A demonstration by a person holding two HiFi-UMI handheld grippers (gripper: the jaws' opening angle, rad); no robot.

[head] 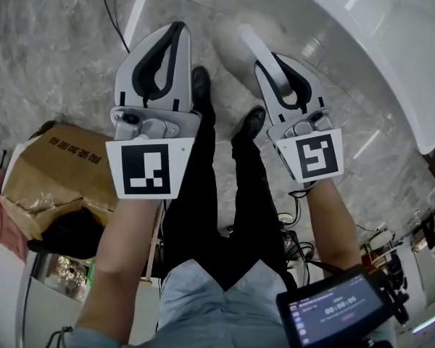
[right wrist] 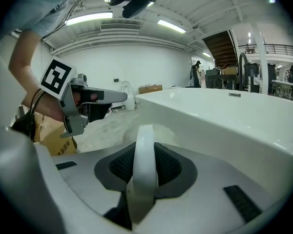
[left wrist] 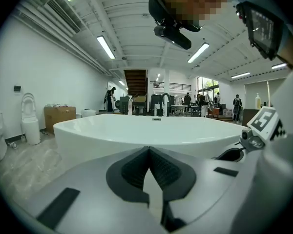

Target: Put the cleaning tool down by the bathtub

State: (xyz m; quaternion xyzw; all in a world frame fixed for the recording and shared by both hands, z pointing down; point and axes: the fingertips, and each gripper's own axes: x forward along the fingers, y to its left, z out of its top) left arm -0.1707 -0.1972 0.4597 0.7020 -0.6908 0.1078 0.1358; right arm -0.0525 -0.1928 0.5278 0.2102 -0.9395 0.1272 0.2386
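Observation:
The cleaning tool has a white handle [head: 255,43] and a pale fluffy head [head: 230,36] that hangs blurred over the marble floor. My right gripper [head: 270,58] is shut on that handle, and in the right gripper view the handle [right wrist: 144,167] stands upright between the dark pads of my right gripper [right wrist: 145,147]. The white bathtub [head: 377,42] curves along the upper right, close beside the tool; it also fills the right gripper view's right side [right wrist: 224,123]. My left gripper [head: 177,26] is held alongside, shut on nothing, its jaw tips touching [left wrist: 149,149] and pointing at the bathtub [left wrist: 151,130].
A torn cardboard box [head: 65,172] lies on the floor at the left. The person's legs and black shoes [head: 257,122] stand between the grippers. A cable [head: 112,17] runs across the floor. A screen [head: 337,309] hangs at the bottom right. A toilet [left wrist: 30,126] stands by the far wall.

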